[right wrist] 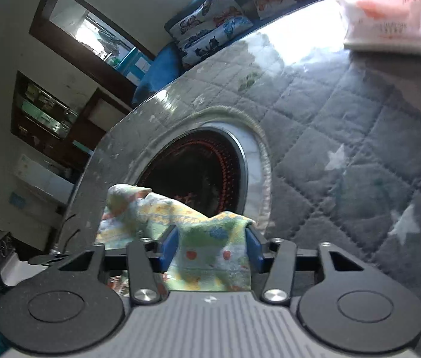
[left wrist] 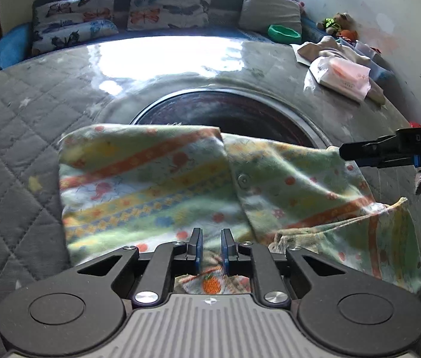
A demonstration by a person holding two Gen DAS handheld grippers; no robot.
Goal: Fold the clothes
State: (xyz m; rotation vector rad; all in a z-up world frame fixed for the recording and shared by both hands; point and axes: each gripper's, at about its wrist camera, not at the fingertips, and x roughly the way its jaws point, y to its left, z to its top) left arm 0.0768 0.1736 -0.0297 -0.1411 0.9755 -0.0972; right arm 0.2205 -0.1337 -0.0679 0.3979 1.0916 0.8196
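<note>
- The pale-green printed cotton garment with orange and yellow stripes (left wrist: 150,185) lies spread over the grey quilted star-patterned cover (left wrist: 16,137), its far edge lapping a dark round opening (left wrist: 228,113) in that cover.
- The left gripper (left wrist: 211,249) stands at the near hem, jaws only a narrow gap apart with cloth bunched between them; a firm pinch I cannot tell.
- The right gripper (right wrist: 211,246), jaws moderately apart, has a fold of the garment's right edge filling them.
- A pink-and-white plastic packet (left wrist: 341,77) sits well off at the far right; the cover to the left lies bare.
</note>
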